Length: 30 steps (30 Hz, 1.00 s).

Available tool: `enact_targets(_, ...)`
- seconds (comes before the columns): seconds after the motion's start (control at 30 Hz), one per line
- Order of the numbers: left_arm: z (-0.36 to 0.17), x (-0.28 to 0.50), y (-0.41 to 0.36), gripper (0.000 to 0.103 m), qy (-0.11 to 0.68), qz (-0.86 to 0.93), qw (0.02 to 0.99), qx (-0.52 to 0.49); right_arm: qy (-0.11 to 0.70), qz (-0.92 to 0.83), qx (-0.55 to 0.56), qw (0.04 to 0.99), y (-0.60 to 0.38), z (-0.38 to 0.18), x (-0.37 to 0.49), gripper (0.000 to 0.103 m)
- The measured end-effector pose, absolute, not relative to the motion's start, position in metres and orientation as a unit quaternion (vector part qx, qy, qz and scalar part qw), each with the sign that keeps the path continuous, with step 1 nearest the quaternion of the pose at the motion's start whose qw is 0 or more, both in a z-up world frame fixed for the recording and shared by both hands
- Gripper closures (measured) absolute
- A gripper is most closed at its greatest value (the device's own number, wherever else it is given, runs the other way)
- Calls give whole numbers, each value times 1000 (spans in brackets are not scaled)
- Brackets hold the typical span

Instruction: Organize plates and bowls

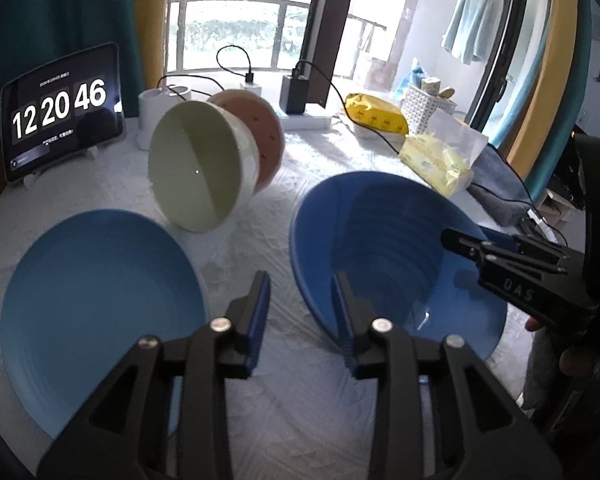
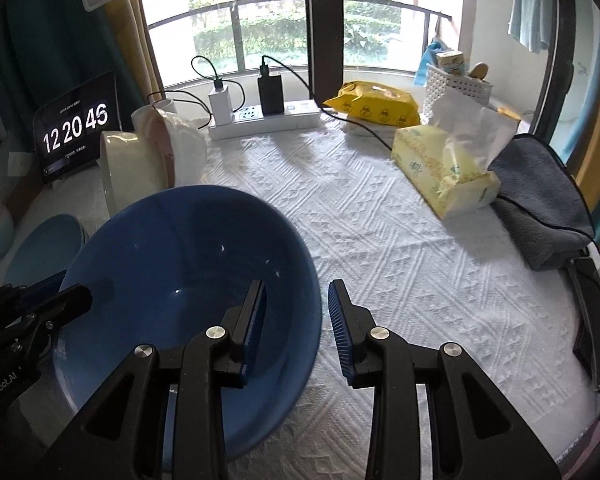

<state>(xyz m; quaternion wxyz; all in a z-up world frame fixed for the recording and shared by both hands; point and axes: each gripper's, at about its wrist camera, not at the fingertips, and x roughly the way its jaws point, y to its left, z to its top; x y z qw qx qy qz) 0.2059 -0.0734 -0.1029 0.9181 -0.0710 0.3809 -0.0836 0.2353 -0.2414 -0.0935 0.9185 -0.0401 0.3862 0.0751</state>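
The deep, glossy dark-blue bowl [image 2: 188, 280] sits at lower left of the right wrist frame, mouth up and tipped slightly toward the camera; being round, it has no long axis. The right gripper [image 2: 296, 316] stands wide apart astride its near-right rim, holding nothing. The left gripper [image 1: 302, 312], lower centre of its own frame, straddles the bowl's left rim, equally wide and empty. Judging by this, slide one pad inside and one outside the wall, then close squarely before lifting it toward the flat light-blue plate [image 1: 100, 300].

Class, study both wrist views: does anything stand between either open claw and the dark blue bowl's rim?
Nothing visible does. The left claw straddles the near-left rim of the dark blue bowl, and the right claw straddles its right rim, both open. The light blue plate lies off to the left.
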Motion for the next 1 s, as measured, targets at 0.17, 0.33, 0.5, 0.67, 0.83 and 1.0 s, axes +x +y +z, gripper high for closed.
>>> enact_targets(0.17, -99, 198, -69, 64, 375, -85, 920, -76, 378, 64, -44, 923, -242, -85, 229, 68)
enact_targets(0.33, -91, 190, -64, 58, 361, -88, 925, -79, 361, 60, -43, 930, -239, -73, 218, 68)
enact_targets(0.5, -83, 182, -58, 58, 350, -85, 929, -80, 346, 62, -50, 935, -234, -60, 209, 68)
enact_targets(0.67, -75, 175, -47, 58, 338, -77, 934, -81, 331, 65, -52, 940, -228, -48, 204, 68)
enact_targets(0.83, -68, 175, -33, 58, 327, -65, 939, -85, 320, 74, -60, 942, -216, -39, 203, 68)
enact_targets(1.0, -64, 177, -16, 58, 318, -54, 943, -87, 314, 86, -70, 943, -198, -33, 208, 68)
